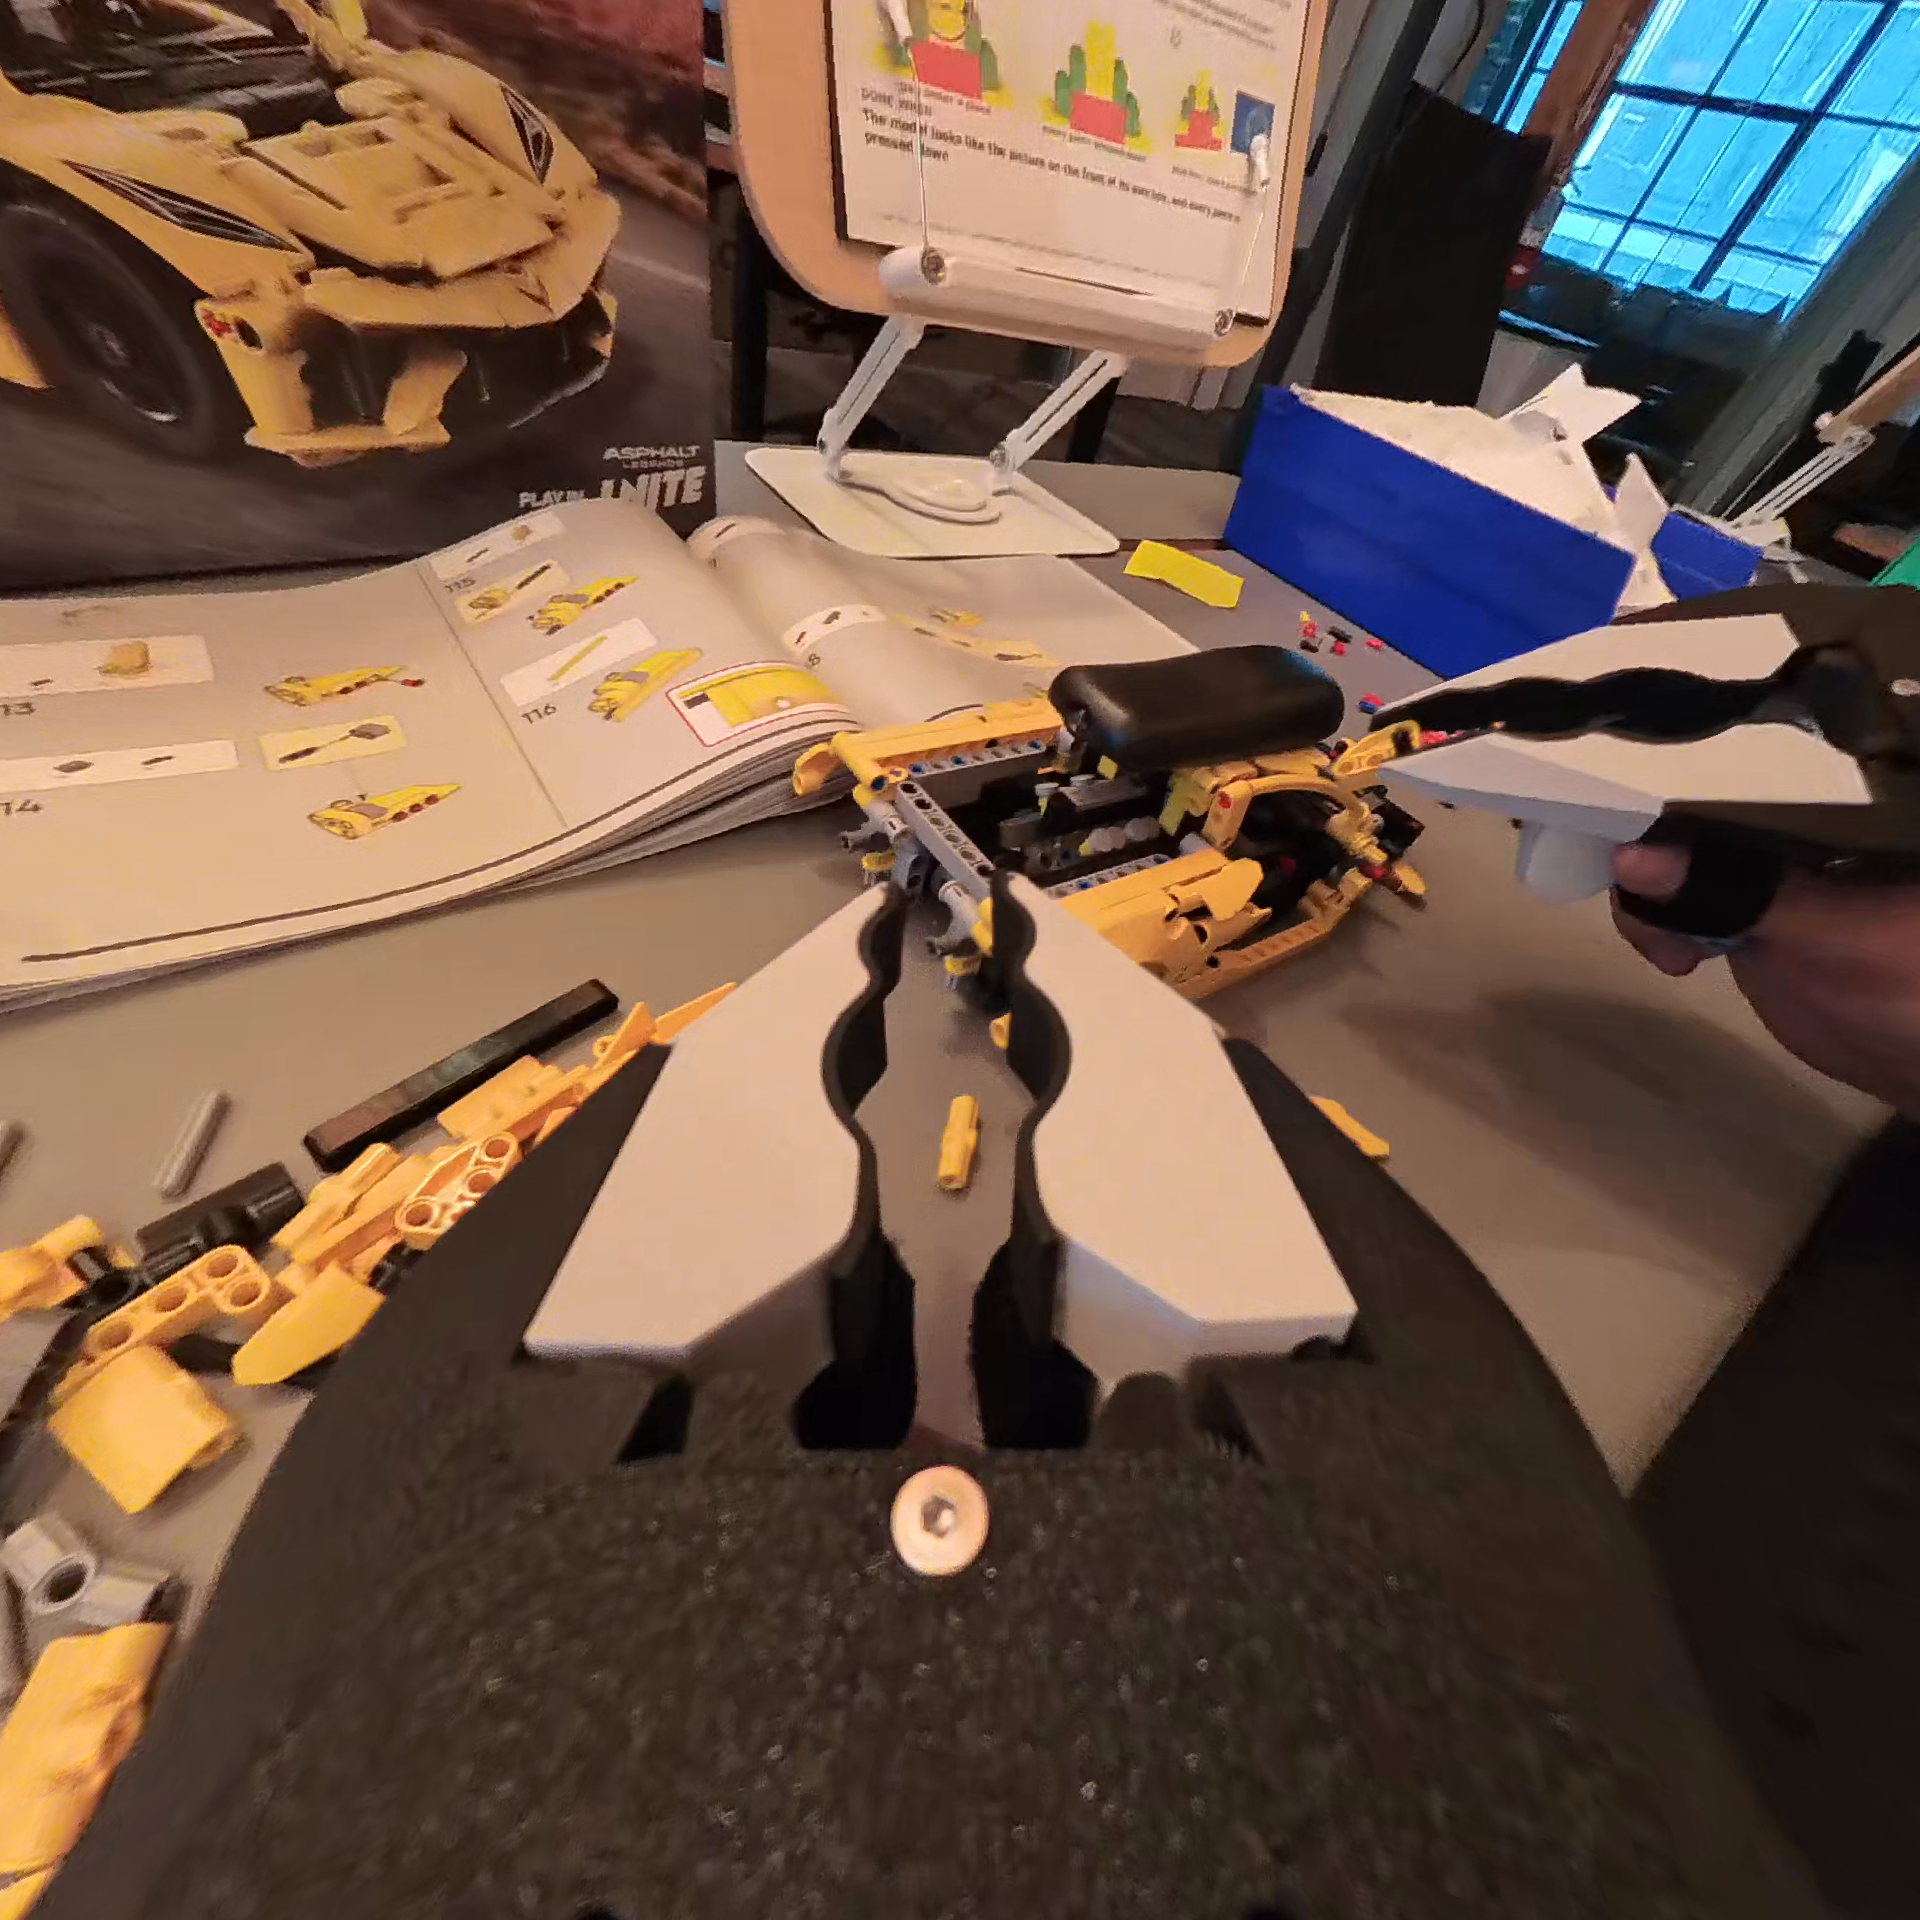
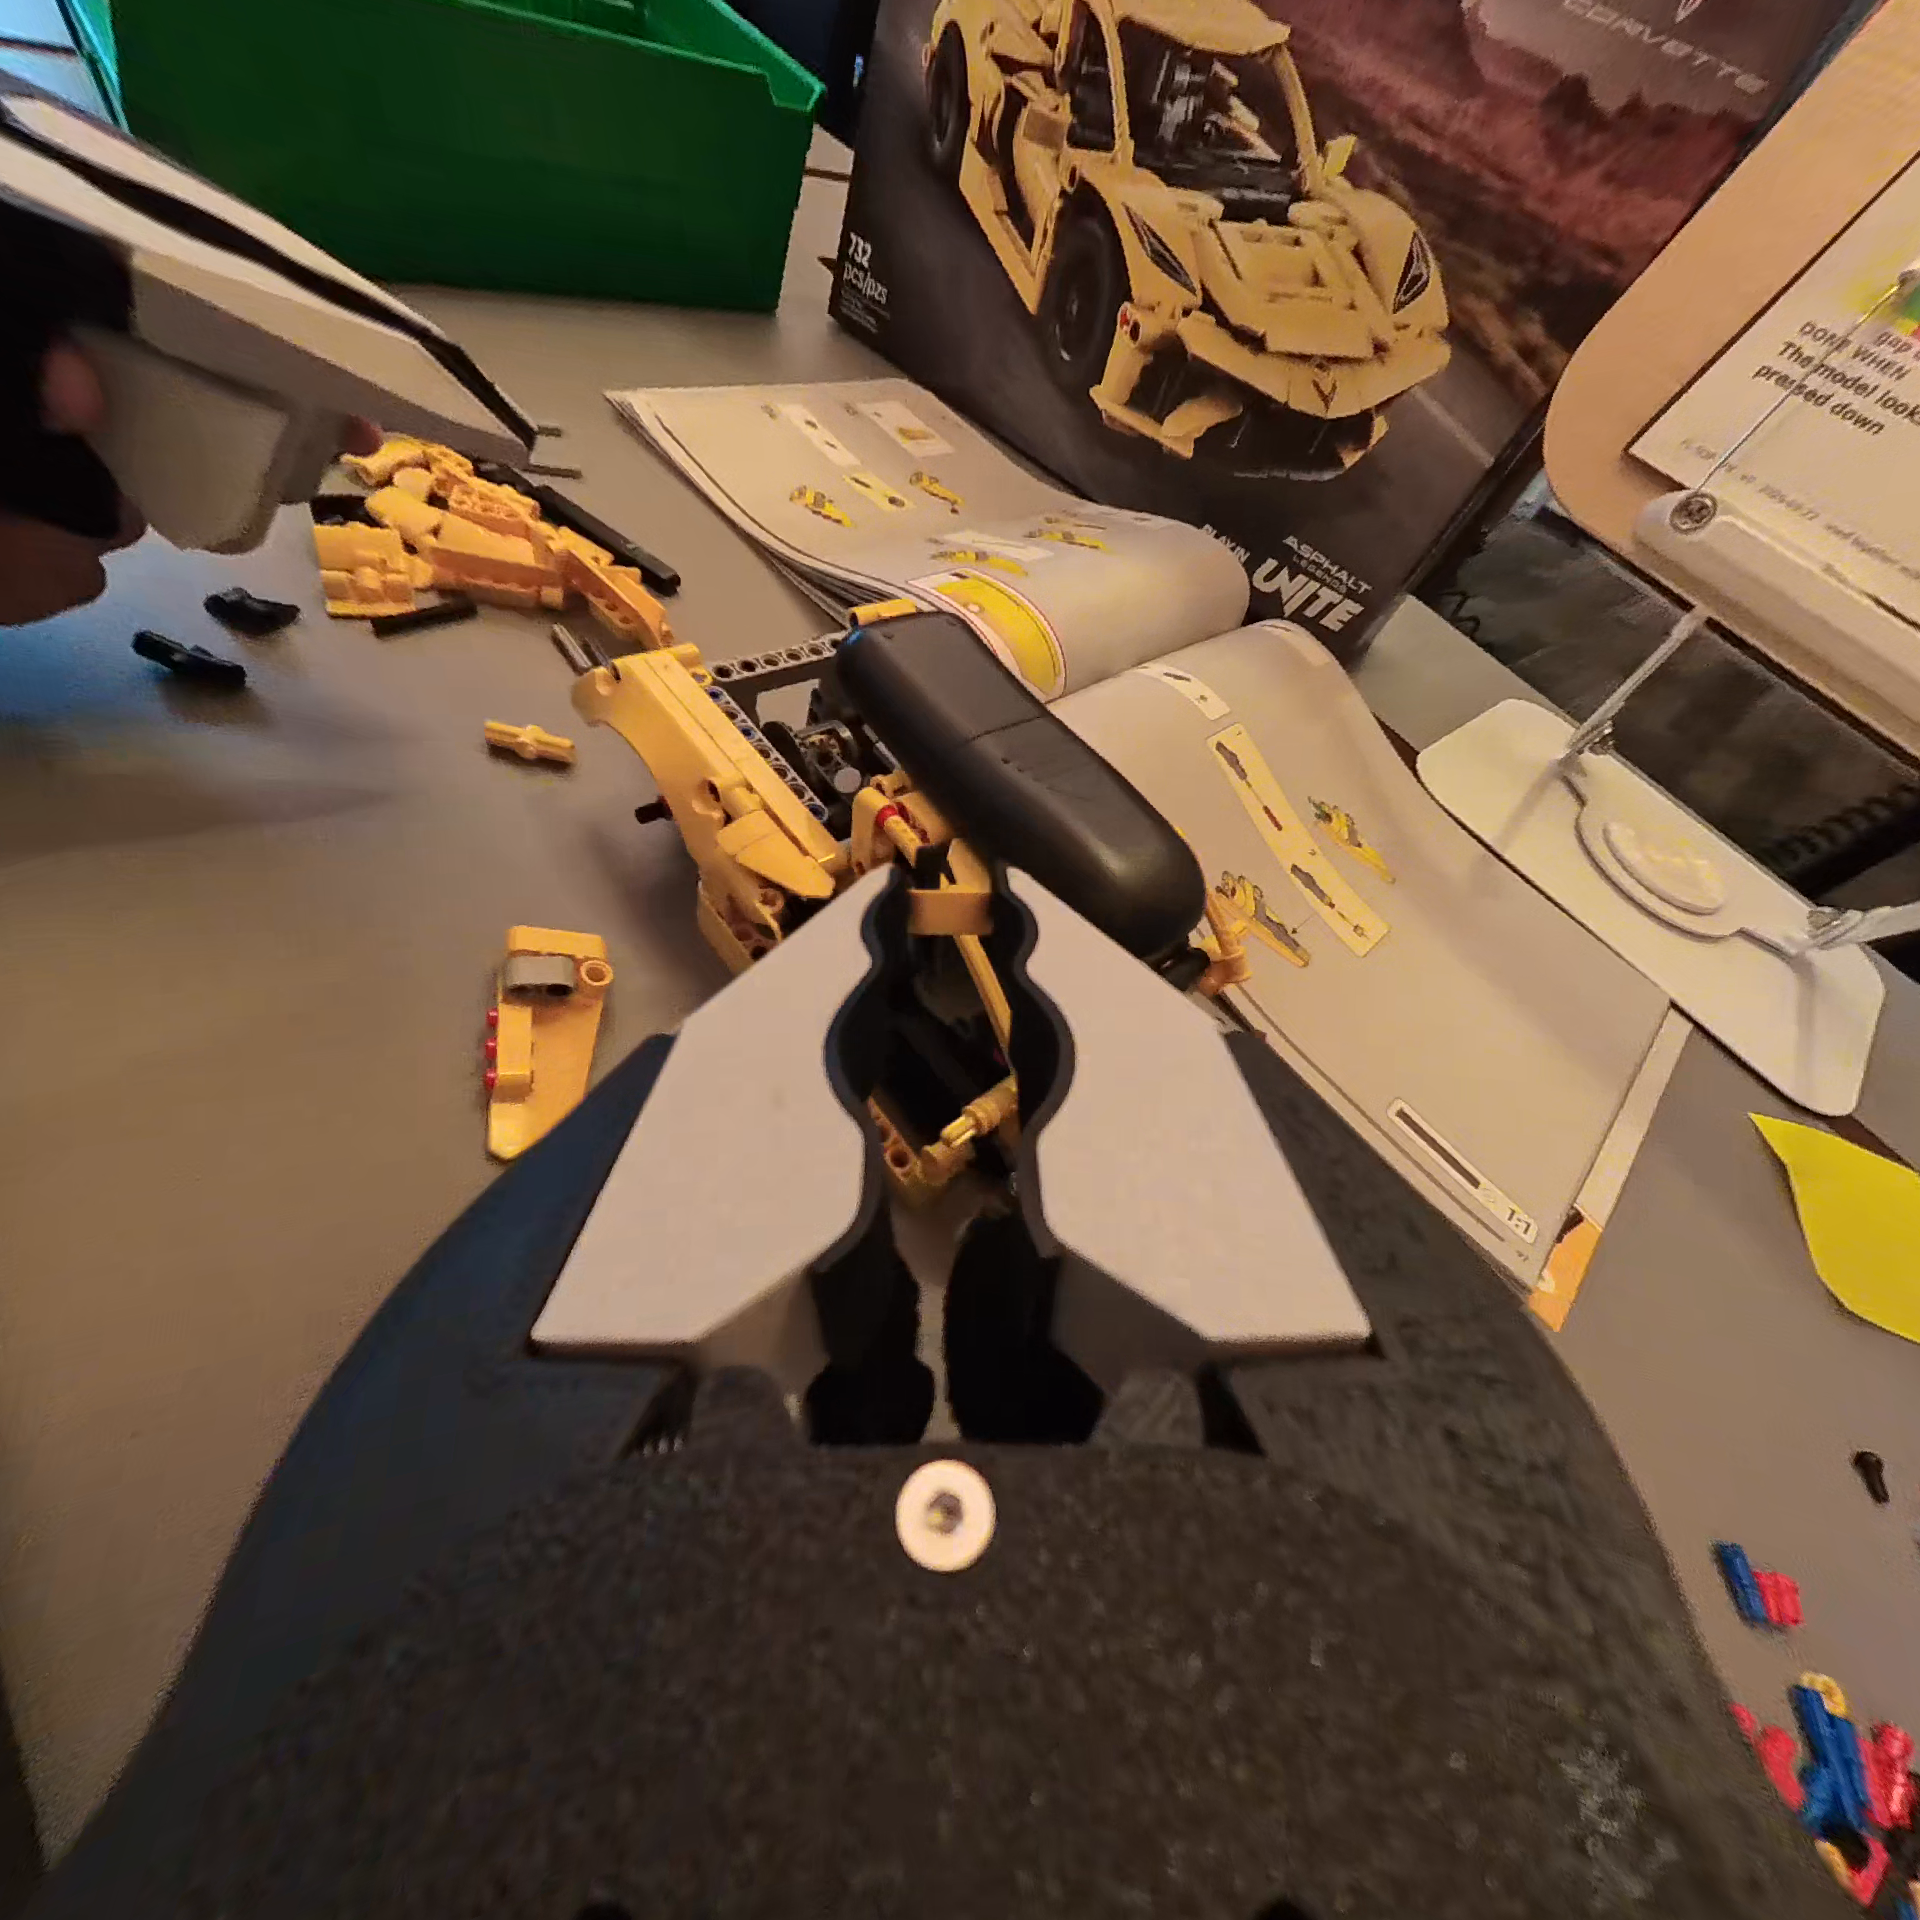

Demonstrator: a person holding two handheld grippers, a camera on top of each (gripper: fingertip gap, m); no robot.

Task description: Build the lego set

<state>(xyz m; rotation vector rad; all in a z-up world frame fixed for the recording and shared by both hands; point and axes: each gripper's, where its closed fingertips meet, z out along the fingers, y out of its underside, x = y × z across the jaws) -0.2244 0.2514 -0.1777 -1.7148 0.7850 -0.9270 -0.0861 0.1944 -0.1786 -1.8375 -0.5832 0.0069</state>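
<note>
- Holding the right hand-held gripper (image 2: 940, 904) at the rear of the half-built yellow car (image 1: 1122, 831), we have its jaws narrow around a yellow frame piece (image 2: 945, 909); whether they pinch it or only bracket it we cannot tell
- Our left hand-held gripper (image 1: 940, 904) hovers empty with a narrow gap, its tips just short of the car's grey beam (image 1: 940, 831), above a small yellow connector (image 1: 957, 1141) lying on the bench (image 1: 1455, 1091)
- The car sits in the middle of the bench, touching the open instruction booklet (image 1: 416, 748), with a black rounded block (image 1: 1195, 701) resting on top of it
- Loose yellow and black parts (image 1: 312, 1226) lie well to the left, and a yellow panel with red pins (image 2: 540, 1023) waits beside the car
- We judge the step to be steadying the car while fetching the next piece; we should brace low on the frame, press straight, and check the page before seating anything
</note>
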